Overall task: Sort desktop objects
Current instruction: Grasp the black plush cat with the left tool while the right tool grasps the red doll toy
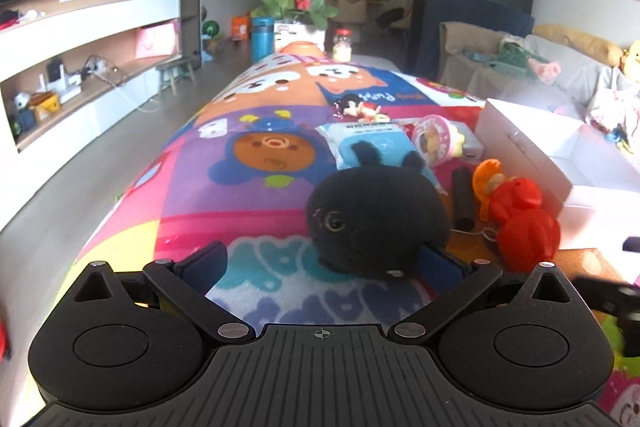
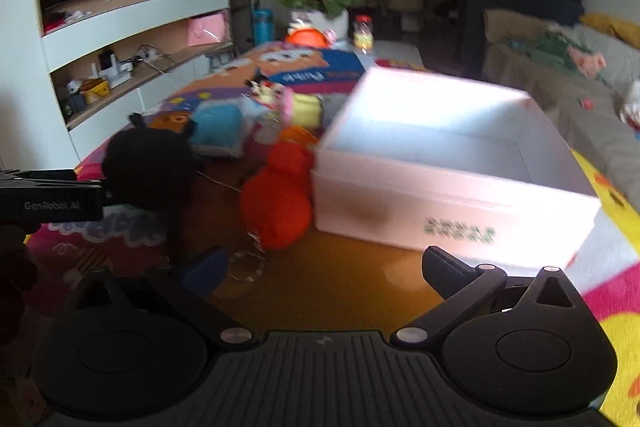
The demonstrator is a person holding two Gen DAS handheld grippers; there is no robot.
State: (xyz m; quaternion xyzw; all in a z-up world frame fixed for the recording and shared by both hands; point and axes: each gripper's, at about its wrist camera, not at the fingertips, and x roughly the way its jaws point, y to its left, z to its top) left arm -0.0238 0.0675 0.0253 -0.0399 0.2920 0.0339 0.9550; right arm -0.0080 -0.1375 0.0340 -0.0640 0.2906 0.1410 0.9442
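Observation:
A round black plush toy [image 1: 374, 219] lies on the colourful cartoon cloth [image 1: 256, 187]. My left gripper [image 1: 320, 263] is open, its right finger against the plush's base and its left finger apart from it. The plush also shows in the right wrist view [image 2: 152, 167], with the left gripper [image 2: 52, 203] beside it. A red plush figure [image 1: 524, 223] lies to the right of it, also in the right wrist view [image 2: 280, 195]. An open white box [image 2: 452, 167] stands right of that. My right gripper [image 2: 324, 271] is open and empty above the brown mat [image 2: 332, 291].
A blue tissue pack [image 1: 376, 143], a pink round toy [image 1: 434, 139], a small doll figure [image 1: 356, 107] and a black cylinder [image 1: 464, 195] lie beyond the plush. A flower pot [image 1: 298, 3], blue bottle [image 1: 262, 39] and jar [image 1: 342, 45] stand at the far end. A sofa [image 1: 560, 67] is at right.

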